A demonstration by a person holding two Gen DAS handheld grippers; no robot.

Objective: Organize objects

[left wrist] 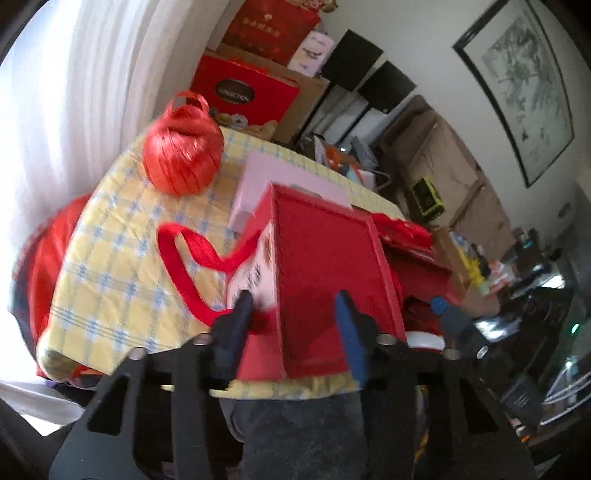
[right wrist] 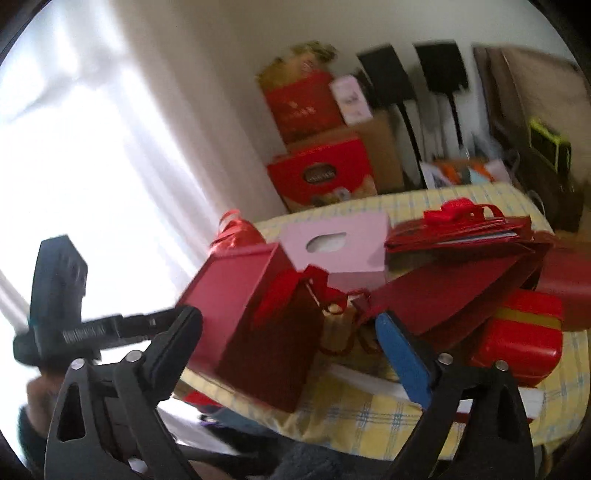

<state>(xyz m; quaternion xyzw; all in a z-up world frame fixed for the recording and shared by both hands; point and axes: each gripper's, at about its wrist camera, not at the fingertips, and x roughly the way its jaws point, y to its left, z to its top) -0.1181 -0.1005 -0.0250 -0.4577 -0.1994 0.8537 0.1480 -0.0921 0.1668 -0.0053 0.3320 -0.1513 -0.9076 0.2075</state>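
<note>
Bright white curtain (left wrist: 92, 92) at left, pale wall (left wrist: 424, 33), framed ink painting (left wrist: 524, 88), brown sofa (left wrist: 443, 166)

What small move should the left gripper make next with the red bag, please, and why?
Probably lift the red bag clear of the table: the left gripper pinches its corner, and it already sits tilted at the table's edge.
</note>
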